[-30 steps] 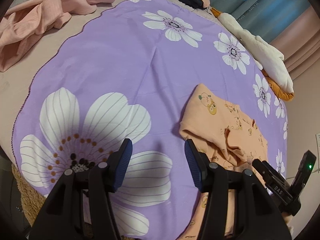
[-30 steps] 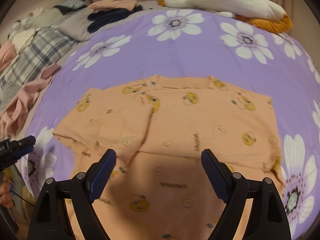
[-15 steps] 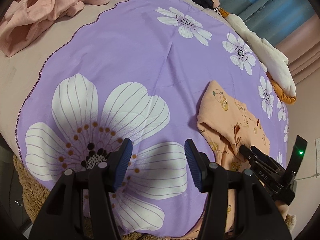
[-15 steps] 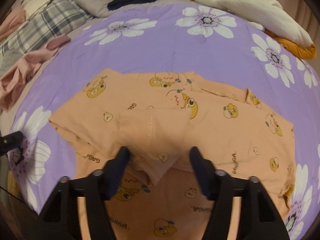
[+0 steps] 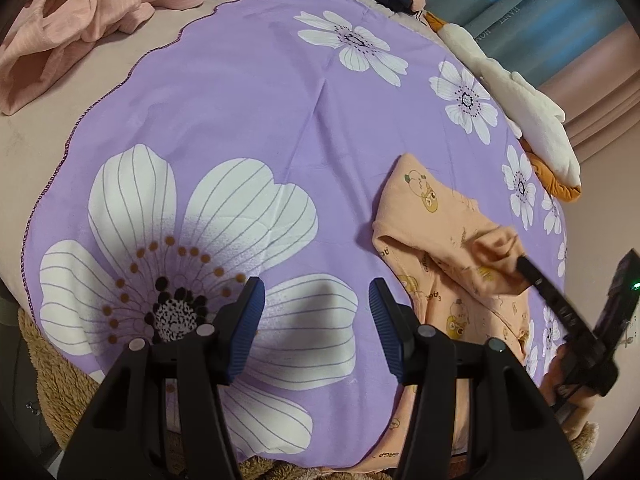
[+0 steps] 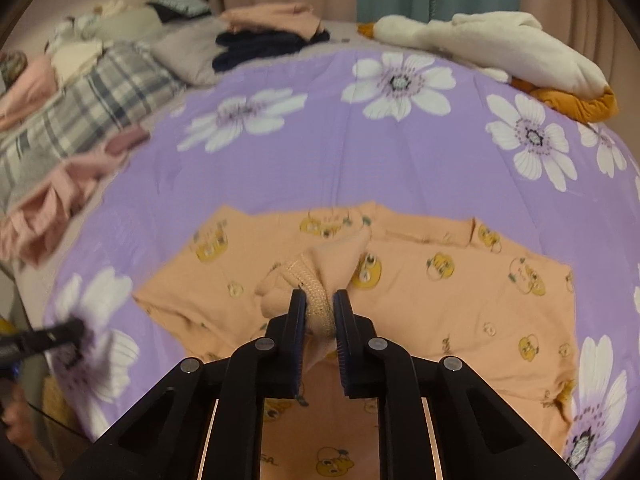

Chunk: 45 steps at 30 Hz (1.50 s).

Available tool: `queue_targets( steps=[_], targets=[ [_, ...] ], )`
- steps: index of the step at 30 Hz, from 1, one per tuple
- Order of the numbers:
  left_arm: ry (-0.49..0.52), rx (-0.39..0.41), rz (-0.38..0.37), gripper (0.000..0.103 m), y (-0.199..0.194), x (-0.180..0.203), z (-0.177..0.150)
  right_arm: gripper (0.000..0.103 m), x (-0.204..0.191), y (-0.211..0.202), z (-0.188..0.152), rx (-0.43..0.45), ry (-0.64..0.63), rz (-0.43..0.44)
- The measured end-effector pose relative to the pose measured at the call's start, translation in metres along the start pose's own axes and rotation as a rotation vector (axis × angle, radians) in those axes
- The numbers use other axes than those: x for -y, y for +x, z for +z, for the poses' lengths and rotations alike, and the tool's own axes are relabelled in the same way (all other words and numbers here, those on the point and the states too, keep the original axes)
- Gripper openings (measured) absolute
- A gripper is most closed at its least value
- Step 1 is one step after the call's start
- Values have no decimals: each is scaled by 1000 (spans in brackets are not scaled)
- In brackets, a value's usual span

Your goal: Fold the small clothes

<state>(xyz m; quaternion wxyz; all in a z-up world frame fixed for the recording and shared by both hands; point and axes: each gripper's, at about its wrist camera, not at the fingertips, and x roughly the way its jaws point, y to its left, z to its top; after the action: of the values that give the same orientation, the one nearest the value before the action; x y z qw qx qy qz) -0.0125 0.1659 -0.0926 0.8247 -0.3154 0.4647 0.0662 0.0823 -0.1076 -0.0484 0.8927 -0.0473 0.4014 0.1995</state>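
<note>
The right hand-held gripper [image 6: 318, 308] is closing its jaws on a bunched, stitched hem of the small orange cotton garment printed with yellow cartoon ducks [image 6: 440, 292], and the cloth is already pinched between the blue pads and drawn up into a peak. The left hand-held gripper [image 5: 316, 304] hangs half spread and empty just beside the garment's left edge, over a large white flower. The garment lies mostly flat on the purple bedspread with white daisy flowers [image 5: 248, 92], near that bedspread's front edge. As a judgement, folding has barely begun: one hem is lifted, no crease is laid, and the far corners are still spread out. Beyond the garment the bedspread is bare and wide, giving room to carry the hem across. Further back from the garment sit a white plush goose toy [image 6: 500, 48], a crumpled pink cloth [image 5: 80, 20] and a dark navy folded pile [image 6: 264, 44].
</note>
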Motion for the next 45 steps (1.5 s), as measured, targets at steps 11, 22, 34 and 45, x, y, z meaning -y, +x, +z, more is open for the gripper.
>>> queue_targets(
  steps=[11,22,34,45],
  targets=[
    [15,0,4,53,1,8,0,15,17,-30,28,119,66,8],
    [84,-30,-21,53,15,38,-4,14,46,-52,39,190,133,-29],
    [168,-72,-24,53,35,72,-6,11,96,-60,37,199,224,-91],
    [245,-102,-27,53,63,106,7,11,148,-34,22,182,310,-87]
  ],
)
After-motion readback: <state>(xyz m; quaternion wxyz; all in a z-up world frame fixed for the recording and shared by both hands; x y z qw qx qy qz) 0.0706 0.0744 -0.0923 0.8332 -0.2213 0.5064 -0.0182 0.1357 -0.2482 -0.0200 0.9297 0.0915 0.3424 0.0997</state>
